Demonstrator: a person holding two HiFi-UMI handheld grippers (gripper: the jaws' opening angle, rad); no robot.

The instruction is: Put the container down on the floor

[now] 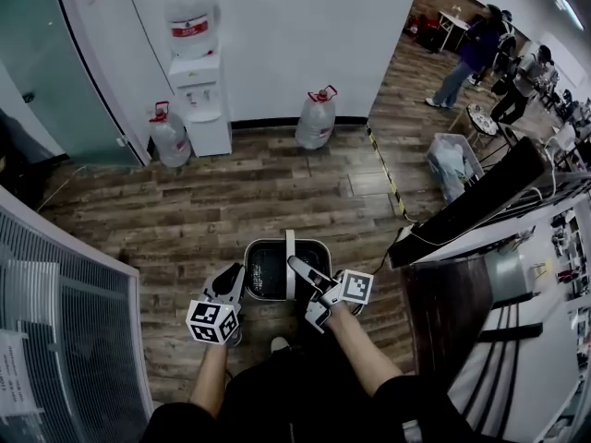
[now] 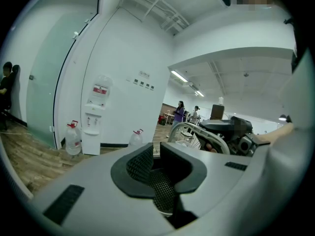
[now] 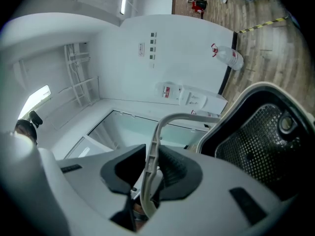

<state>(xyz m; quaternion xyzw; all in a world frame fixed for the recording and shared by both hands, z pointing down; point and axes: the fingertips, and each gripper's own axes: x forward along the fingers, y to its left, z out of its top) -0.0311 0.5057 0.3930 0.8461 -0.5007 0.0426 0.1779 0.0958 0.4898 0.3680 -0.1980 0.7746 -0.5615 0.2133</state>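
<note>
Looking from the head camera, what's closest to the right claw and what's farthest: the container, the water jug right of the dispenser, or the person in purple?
1. Container: touching. The right claw is shut on its handle.
2. Water jug: standing on the floor straight ahead, well beyond the container.
3. Person in purple: far off at the upper right.

Open floor ahead, clutter at the edges
Wood floor (image 1: 277, 201) bare in front of the container (image 1: 268, 270), through to the wall. Water dispenser (image 1: 205, 100) stands there, left bottle (image 1: 170, 137) and right bottle (image 1: 316, 118) beside it. Slatted panel (image 1: 65, 321) close on left; dark desk (image 1: 443, 312) and leaning black panel (image 1: 480, 197) close on right.
</note>
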